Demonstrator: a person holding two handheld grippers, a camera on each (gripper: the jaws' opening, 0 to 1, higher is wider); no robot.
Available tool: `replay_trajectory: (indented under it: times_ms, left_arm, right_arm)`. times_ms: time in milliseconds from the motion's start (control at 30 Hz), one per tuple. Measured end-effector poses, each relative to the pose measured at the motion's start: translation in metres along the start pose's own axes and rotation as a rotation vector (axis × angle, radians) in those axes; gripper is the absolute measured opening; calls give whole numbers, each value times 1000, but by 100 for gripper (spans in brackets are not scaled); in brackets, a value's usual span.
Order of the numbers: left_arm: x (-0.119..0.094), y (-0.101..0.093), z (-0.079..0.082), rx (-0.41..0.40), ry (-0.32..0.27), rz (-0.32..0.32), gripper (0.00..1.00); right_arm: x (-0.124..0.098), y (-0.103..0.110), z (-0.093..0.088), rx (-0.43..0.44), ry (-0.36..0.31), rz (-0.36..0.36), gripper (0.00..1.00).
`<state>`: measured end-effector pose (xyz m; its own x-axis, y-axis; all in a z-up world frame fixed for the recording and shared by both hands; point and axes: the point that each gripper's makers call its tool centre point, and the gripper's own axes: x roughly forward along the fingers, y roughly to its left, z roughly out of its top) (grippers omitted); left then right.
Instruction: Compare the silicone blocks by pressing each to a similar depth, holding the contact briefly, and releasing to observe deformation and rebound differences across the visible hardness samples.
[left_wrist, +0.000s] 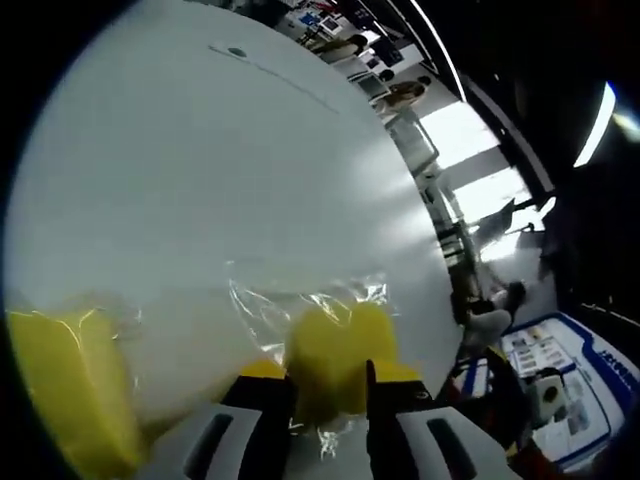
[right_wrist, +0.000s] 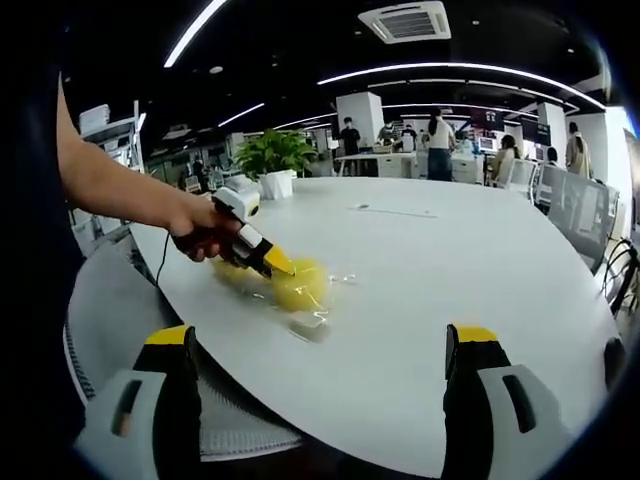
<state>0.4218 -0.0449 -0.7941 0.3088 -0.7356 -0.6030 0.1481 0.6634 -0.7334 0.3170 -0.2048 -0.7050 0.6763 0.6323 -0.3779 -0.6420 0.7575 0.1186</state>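
Note:
A yellow silicone block (left_wrist: 335, 350) in a clear plastic wrap sits on the white table (left_wrist: 230, 170), pinched between the black, yellow-tipped jaws of my left gripper (left_wrist: 330, 388). A second yellow block (left_wrist: 65, 390) lies close by on the left. In the right gripper view a hand holds the left gripper (right_wrist: 272, 262) with its tip on the wrapped block (right_wrist: 302, 286), and the second block (right_wrist: 230, 272) lies just behind it. My right gripper (right_wrist: 322, 340) hangs open over the table's near edge, well short of the blocks, with nothing between its jaws.
The round white table (right_wrist: 450, 270) stretches far and to the right. A potted plant (right_wrist: 275, 155) stands at its back edge. A grey chair (right_wrist: 105, 300) is at the near left, more chairs (right_wrist: 575, 205) at the right. People stand at desks in the background.

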Motion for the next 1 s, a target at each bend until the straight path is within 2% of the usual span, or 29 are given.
replay_trajectory:
  times_ms: [167, 433, 567, 633, 667, 733, 800, 900, 1000]
  left_arm:
    - [3, 1, 0, -33, 34, -21, 17]
    - [3, -1, 0, -24, 37, -18, 5]
    - [2, -7, 2, 68, 6, -43, 3]
    - [1, -10, 1, 52, 2, -48, 2]
    - [2, -13, 4, 109, -17, -68, 1]
    - [1, -14, 3, 105, -15, -57, 1]
    - [1, -15, 5, 146, -31, -60, 0]
    - [0, -17, 7, 146, -38, -72, 0]
    - [-3, -20, 8, 188, -57, -74, 0]
  right_arm:
    - [1, 0, -2, -4, 8, 5, 96]
    - [5, 2, 0, -5, 14, 10, 96]
    - [6, 2, 1, -8, 13, 12, 96]
    - [5, 2, 1, -6, 14, 9, 96]
    - [5, 1, 0, -5, 16, 8, 96]
    - [5, 2, 0, -5, 19, 9, 96]
    - [5, 2, -1, -7, 24, 9, 96]
    - [5, 2, -1, -6, 23, 8, 96]
    - [6, 2, 0, -9, 25, 8, 96]
